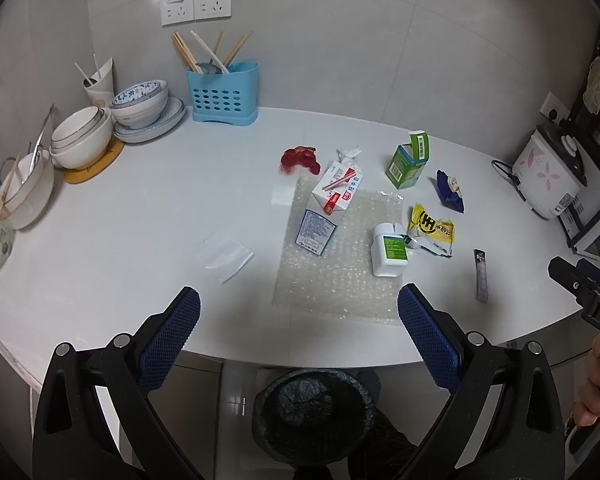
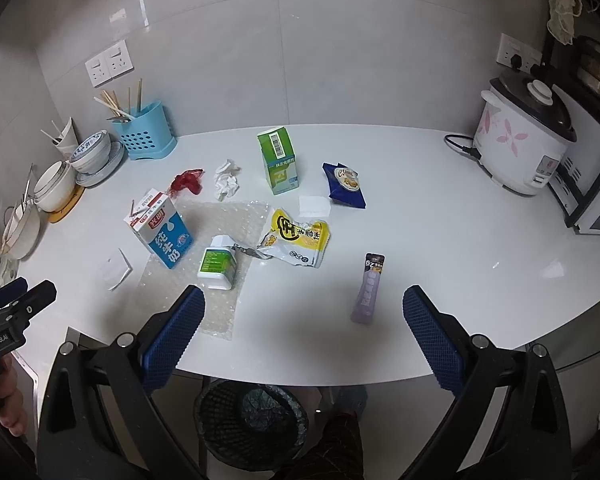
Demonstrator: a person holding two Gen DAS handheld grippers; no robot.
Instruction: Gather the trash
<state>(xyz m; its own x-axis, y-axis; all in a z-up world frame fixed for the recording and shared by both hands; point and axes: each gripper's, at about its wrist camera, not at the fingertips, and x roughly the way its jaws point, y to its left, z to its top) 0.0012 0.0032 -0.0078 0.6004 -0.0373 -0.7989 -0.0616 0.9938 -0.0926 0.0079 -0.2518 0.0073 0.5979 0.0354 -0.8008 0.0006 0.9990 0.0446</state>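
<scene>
Right wrist view shows my right gripper (image 2: 304,320) spread wide and empty above the counter edge, the purple sachet (image 2: 369,289) lying flat between its fingers; flat foil may slip, missing the bin (image 2: 252,420) below. My left gripper (image 1: 300,320) is also spread.

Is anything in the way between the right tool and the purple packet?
Nothing visible. The right tool is open just before the counter's edge, and the purple packet lies flat between its fingers' lines, with only bare counter in front of it.
</scene>
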